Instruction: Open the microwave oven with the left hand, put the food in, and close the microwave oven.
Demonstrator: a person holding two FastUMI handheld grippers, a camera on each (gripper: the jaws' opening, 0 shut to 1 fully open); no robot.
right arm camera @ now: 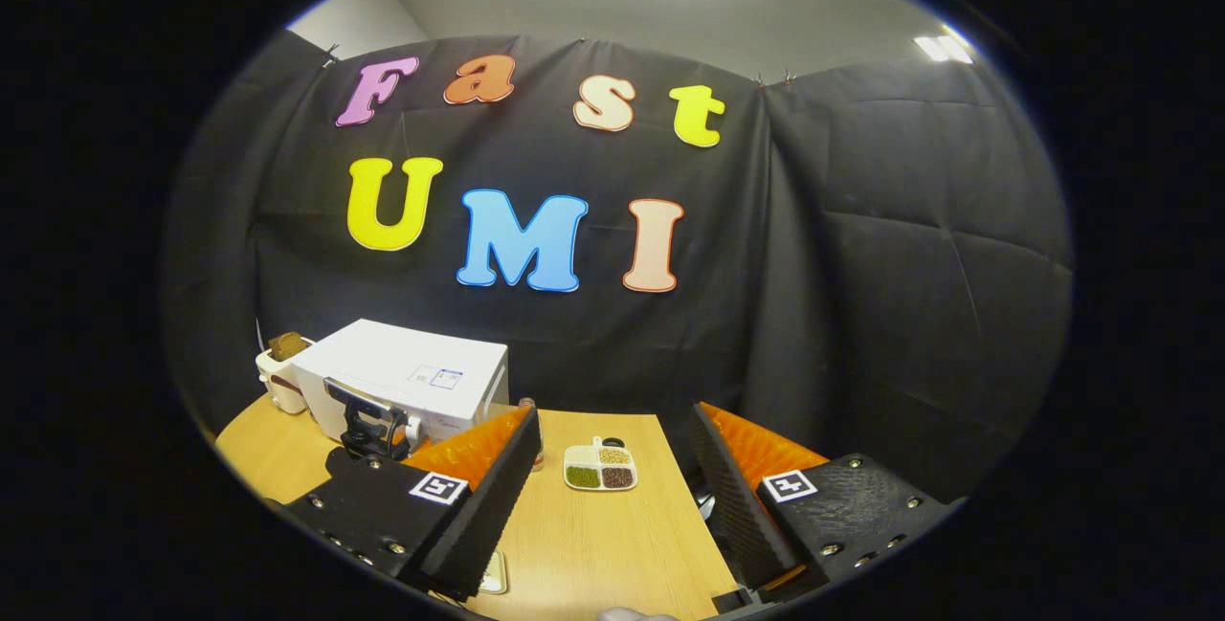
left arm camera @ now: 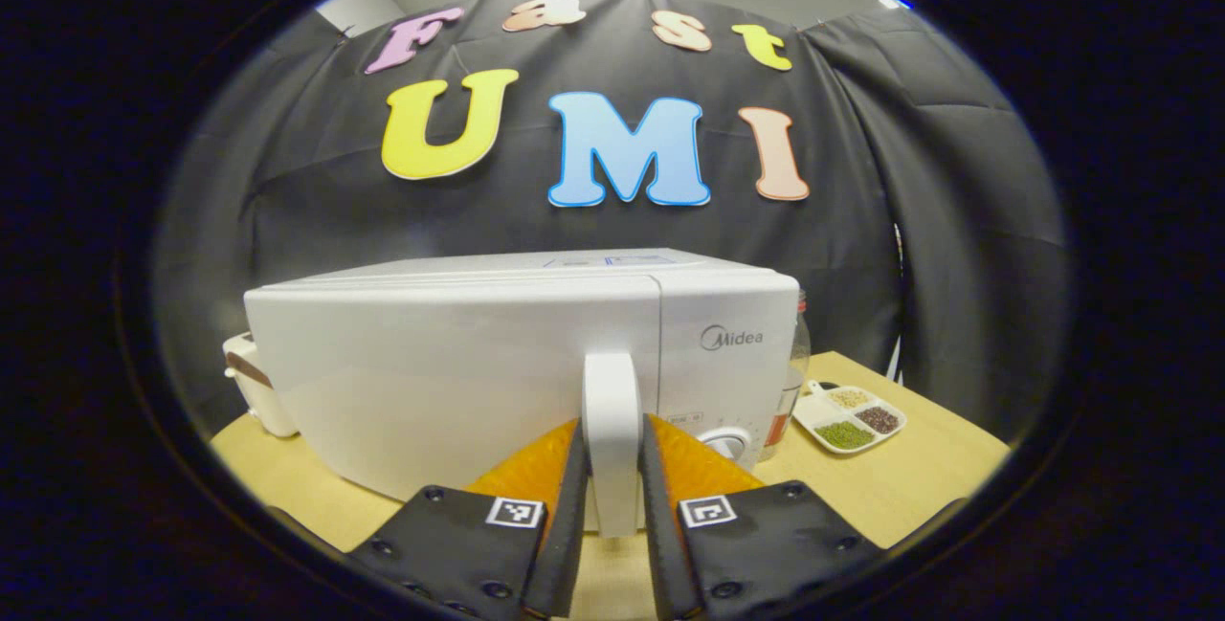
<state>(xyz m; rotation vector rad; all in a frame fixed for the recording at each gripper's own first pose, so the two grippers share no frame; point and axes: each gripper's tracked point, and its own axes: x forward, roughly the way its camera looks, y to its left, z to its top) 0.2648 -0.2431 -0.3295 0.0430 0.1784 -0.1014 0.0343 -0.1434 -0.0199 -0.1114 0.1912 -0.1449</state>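
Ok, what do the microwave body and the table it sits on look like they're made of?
The microwave body looks like white painted metal or plastic, smooth with a soft sheen; which one is unclear. Its door handle, with the left claw closed on it, looks like glossy white moulded plastic. The table looks like light wood or wood-look laminate, matte, with fine straight grain lines.

"Midea" logo on microwave (left arm camera: 517, 372) front (by the dial).
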